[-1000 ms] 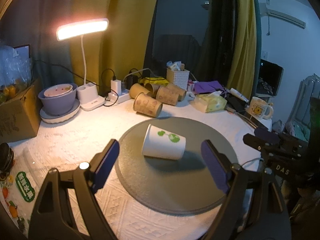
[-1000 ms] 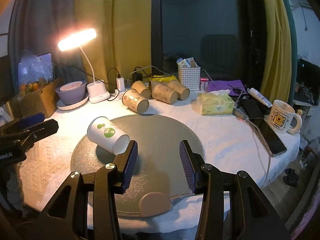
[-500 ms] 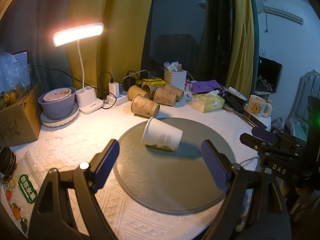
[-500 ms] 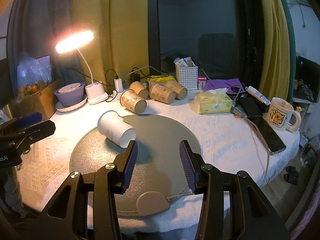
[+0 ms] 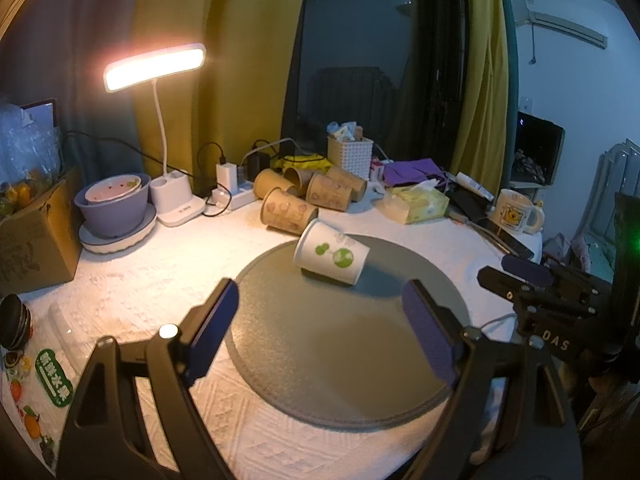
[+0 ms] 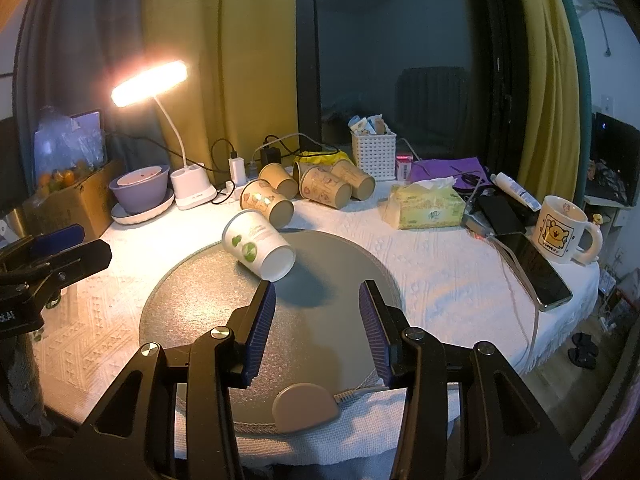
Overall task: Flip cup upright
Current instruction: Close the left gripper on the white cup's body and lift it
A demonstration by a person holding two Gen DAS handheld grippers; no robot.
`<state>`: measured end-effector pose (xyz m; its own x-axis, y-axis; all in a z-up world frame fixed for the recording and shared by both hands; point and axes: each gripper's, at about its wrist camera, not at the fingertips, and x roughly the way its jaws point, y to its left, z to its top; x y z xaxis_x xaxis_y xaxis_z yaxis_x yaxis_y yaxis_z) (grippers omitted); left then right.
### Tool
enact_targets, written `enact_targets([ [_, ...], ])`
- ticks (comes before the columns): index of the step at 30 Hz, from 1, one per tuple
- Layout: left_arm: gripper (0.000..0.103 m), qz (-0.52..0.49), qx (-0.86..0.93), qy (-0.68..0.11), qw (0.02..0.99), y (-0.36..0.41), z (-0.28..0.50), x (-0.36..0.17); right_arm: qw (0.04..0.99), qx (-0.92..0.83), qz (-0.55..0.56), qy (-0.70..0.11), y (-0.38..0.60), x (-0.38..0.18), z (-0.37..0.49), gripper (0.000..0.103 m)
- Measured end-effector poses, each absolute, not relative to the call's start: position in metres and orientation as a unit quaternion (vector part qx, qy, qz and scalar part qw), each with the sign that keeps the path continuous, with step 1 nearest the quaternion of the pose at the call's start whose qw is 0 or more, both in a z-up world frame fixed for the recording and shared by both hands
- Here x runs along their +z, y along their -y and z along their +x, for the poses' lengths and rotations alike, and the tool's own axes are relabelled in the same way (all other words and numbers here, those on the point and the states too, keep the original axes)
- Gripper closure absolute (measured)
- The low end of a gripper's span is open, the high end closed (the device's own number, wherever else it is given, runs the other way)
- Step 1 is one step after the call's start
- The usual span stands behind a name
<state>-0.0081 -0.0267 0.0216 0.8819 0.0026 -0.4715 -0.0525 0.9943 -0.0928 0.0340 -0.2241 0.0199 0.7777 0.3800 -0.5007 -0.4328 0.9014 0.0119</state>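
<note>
A white paper cup with green prints [image 5: 331, 257] lies on its side at the far part of the round grey mat [image 5: 344, 344]. In the right wrist view the cup [image 6: 259, 243] lies with its mouth towards the camera, on the mat [image 6: 320, 320]. My left gripper [image 5: 322, 322] is open and empty, short of the cup. My right gripper [image 6: 318, 314] is open and empty, just right of and nearer than the cup's mouth. Each gripper shows at the edge of the other's view.
Several brown paper cups [image 5: 290, 212] lie on their sides behind the mat. A lit desk lamp [image 5: 154, 65], a purple bowl [image 5: 114, 206], a cardboard box [image 5: 34, 236], a tissue pack [image 6: 430, 206], a mug [image 6: 560, 228] and a phone [image 6: 536, 268] ring the white tablecloth.
The cup has rolled on the mat, away from me towards the brown cups, and its green prints face up again. Both grippers stay open and have drawn back a little.
</note>
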Motion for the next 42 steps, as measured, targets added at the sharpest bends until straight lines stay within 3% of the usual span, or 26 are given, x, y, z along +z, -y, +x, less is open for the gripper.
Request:
enact_targets([
  [11, 0.018, -0.066, 0.013, -0.264, 0.962, 0.027, 0.031, 0.013, 0.938, 0.214, -0.075, -0.261, 0.218, 0.022, 0.054, 0.057],
  [24, 0.018, -0.137, -0.005, -0.347, 0.928, 0.036, 0.112, -0.014, 0.927, 0.213, -0.082, -0.299, 0.222, 0.009, 0.122, 0.057],
  [42, 0.018, -0.294, 0.1, -0.396, 0.864, 0.012, 0.157, -0.051, 0.907, 0.277, -0.079, -0.306, 0.223, 0.003, 0.198, 0.057],
])
